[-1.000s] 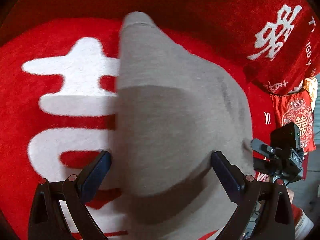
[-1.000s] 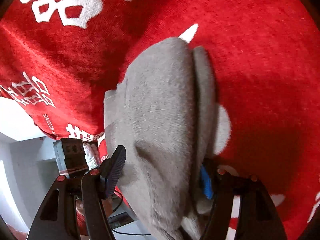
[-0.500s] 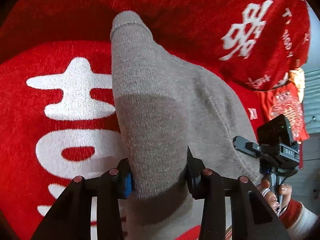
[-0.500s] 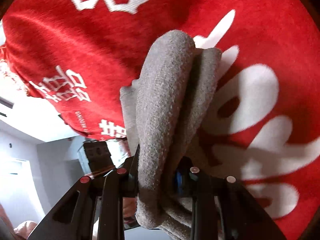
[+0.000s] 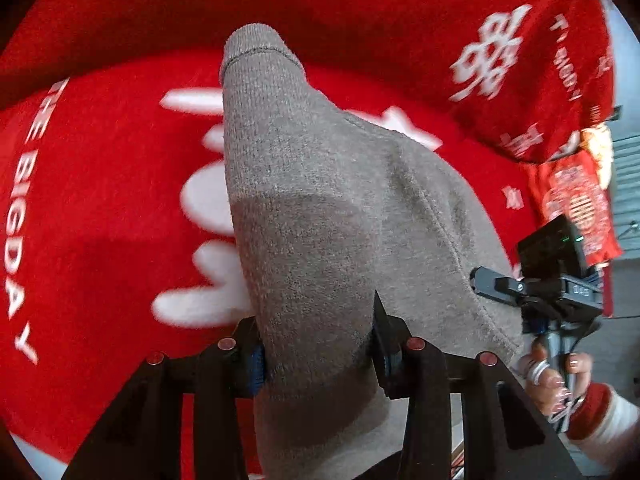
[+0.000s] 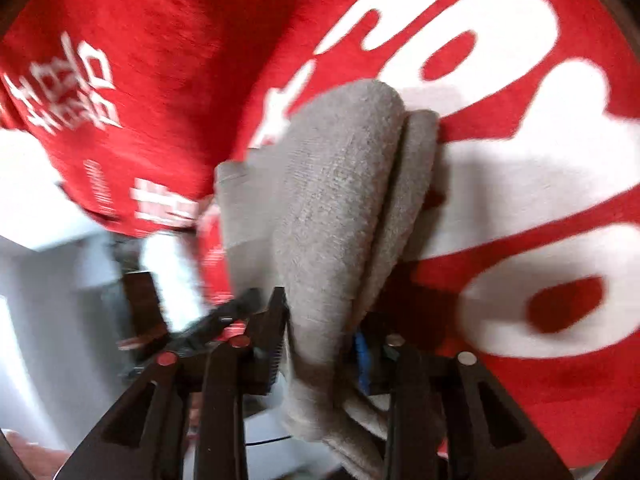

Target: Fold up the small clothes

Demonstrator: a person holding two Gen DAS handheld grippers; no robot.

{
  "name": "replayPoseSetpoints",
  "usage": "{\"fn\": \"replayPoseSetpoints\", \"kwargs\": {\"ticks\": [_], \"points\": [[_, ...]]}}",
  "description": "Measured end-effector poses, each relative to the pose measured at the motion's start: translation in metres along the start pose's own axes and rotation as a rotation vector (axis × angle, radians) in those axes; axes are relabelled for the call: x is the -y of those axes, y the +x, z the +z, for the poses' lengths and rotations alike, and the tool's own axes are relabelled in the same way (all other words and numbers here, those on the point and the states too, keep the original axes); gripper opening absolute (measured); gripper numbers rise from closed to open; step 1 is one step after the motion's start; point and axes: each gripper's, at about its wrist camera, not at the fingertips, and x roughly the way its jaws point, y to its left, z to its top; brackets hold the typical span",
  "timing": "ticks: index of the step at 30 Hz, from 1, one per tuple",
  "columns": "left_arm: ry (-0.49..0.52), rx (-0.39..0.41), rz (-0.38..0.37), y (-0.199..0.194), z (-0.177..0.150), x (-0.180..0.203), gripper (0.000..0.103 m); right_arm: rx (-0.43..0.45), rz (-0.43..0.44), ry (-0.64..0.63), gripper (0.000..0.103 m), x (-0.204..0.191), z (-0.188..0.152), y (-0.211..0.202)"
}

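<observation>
The red cloth with white lettering spreads to every edge beneath the grey garment. The left claw clamps the garment's near end at 6 o'clock; the right claw pinches its bunched folds. The right wrist view is motion-blurred, and the background at 8 o'clock is unreadable.

Left gripper clamped on grey knit garment
Cuff points 12 o'clock over red cloth; right gripper at 3 o'clock.
</observation>
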Motion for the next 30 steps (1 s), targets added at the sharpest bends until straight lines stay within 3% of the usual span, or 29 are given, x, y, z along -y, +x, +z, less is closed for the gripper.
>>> {"fn": "replayPoseSetpoints", "kwargs": {"ticks": [3, 6, 10, 12, 13, 17, 23, 30], "points": [[-0.025, -0.017, 0.092, 0.005, -0.014, -0.018, 0.043, 0.031, -0.017, 0.002, 0.04, 0.0, 0.001, -0.012], [-0.061, 0.047, 0.061, -0.015, -0.018, -0.027, 0.043, 0.047, -0.101, -0.076, 0.025, -0.011, 0.0, -0.02], [-0.065, 0.1, 0.122, -0.03, -0.018, -0.03, 0.043, 0.035, -0.361, -0.292, 0.024, -0.036, -0.002, -0.011], [-0.043, 0.078, 0.198, -0.021, -0.018, -0.031, 0.043, 0.026, -0.505, -0.374, 0.024, -0.03, -0.005, 0.001], [-0.033, 0.065, 0.225, -0.014, -0.019, -0.031, 0.044, 0.024, -0.532, -0.388, 0.024, -0.024, -0.007, 0.003], [-0.027, 0.07, 0.259, -0.004, -0.023, -0.031, 0.052, 0.066, -0.517, -0.323, 0.024, -0.013, -0.01, -0.005], [-0.046, 0.053, 0.29, -0.013, -0.028, -0.03, 0.052, 0.065, -0.497, -0.2, 0.025, -0.009, -0.025, -0.03], [-0.061, 0.025, 0.32, -0.016, -0.035, -0.022, 0.052, 0.075, -0.514, -0.149, 0.027, -0.018, -0.049, -0.043]]}}
